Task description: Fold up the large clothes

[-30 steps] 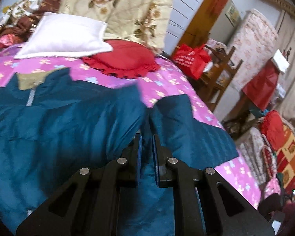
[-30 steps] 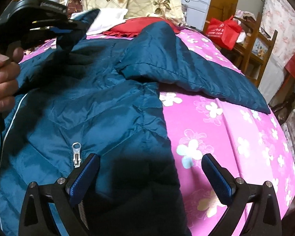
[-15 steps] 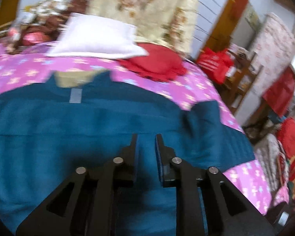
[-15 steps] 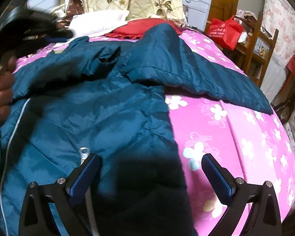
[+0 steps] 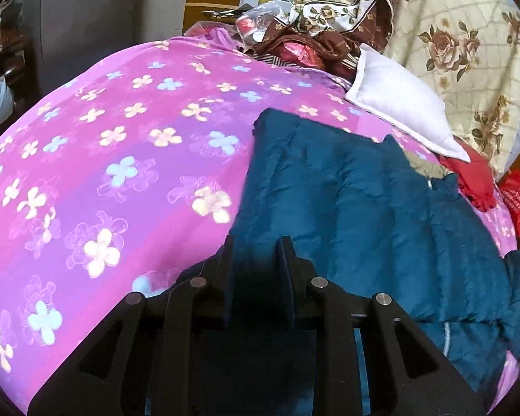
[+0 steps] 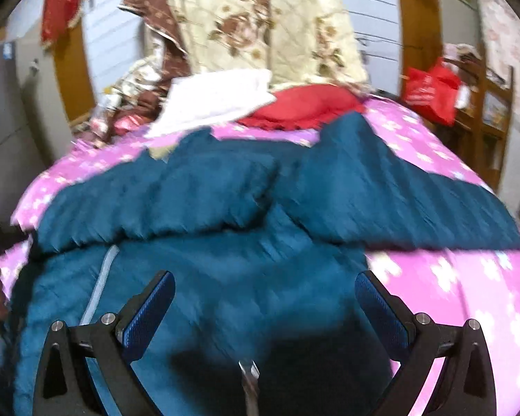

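A pink bedspread printed with flowers (image 5: 128,159) is being used as the work surface. A white pillow (image 5: 398,104) and a red frilled cushion (image 6: 305,111) are being kept near a cream rose-patterned quilt (image 6: 270,24). A red plastic bag (image 6: 430,90) is being stored beside wooden shelving (image 6: 492,111).

jacket (image 6: 225,277) blurred (motion), hem cut off
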Demonstrator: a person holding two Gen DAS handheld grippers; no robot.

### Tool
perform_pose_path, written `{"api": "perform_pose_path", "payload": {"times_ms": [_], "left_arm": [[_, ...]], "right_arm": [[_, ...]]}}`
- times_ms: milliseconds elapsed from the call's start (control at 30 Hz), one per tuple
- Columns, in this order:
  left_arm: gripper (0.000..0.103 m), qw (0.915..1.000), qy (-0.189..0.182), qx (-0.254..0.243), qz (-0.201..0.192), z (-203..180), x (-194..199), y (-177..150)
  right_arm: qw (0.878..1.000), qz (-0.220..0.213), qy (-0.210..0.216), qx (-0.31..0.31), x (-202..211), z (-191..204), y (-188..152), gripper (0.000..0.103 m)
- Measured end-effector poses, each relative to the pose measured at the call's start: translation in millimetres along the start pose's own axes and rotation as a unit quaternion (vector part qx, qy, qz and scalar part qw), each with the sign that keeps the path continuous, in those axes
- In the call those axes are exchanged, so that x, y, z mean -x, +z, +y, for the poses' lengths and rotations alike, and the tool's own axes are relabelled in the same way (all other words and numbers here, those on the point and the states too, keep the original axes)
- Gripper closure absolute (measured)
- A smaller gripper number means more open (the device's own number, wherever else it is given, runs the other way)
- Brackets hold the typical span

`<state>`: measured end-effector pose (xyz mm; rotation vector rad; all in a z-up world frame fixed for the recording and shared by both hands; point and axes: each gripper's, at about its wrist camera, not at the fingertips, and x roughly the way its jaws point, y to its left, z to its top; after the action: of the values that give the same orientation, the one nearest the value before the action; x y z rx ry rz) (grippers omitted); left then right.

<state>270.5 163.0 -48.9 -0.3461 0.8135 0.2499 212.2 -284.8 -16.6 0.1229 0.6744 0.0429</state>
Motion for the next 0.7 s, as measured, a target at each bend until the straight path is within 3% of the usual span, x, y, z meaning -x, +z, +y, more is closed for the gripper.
{"api": "perform_pose_path", "payload": {"times_ms": [167,233,333,400,433,467,567,700], "left_arm": [[0.059,0.9998,0.01,-0.018,0.0,-10.6,-4.2,-5.0],[0.057,0.9995,0.015,-0.027,0.002,-13.2,-5.6,-8.3],[0.054,0.9996,0.019,-0.018,0.005,-13.2,-12.4,-6.8],[0.053,0.9996,0.022,-0.015,0.006,-12.8,-14.5,-6.2],[0.052,0.9997,0.021,-0.014,0.005,-12.6,-15.4,-6.0],[0.052,0.9997,0.021,-0.012,0.004,-12.0,-16.2,-6.1],[0.051,0.9998,0.016,-0.011,0.002,-12.9,-14.3,-5.4],[0.051,0.9997,-0.004,-0.025,0.003,-19.5,-11.5,-4.5]], "right_arm": [[0.999,-0.007,0.012,0.035,-52.3,11.1,36.6,0.004],[0.999,0.009,0.029,0.03,-78.6,10.4,46.0,0.015],[0.998,0.047,0.044,-0.007,-110.1,-3.7,45.3,0.02],[0.995,0.073,0.058,-0.025,-124.8,-12.7,37.3,0.033],[0.993,0.079,0.077,-0.031,-125.5,-16.7,34.4,0.051],[0.99,0.08,0.105,-0.04,-125.7,-20.4,32.5,0.075],[0.99,0.056,0.116,-0.061,-117.5,-30.1,33.5,0.092],[0.992,0.044,0.09,-0.083,-114.6,-46.6,33.9,0.096]]}}
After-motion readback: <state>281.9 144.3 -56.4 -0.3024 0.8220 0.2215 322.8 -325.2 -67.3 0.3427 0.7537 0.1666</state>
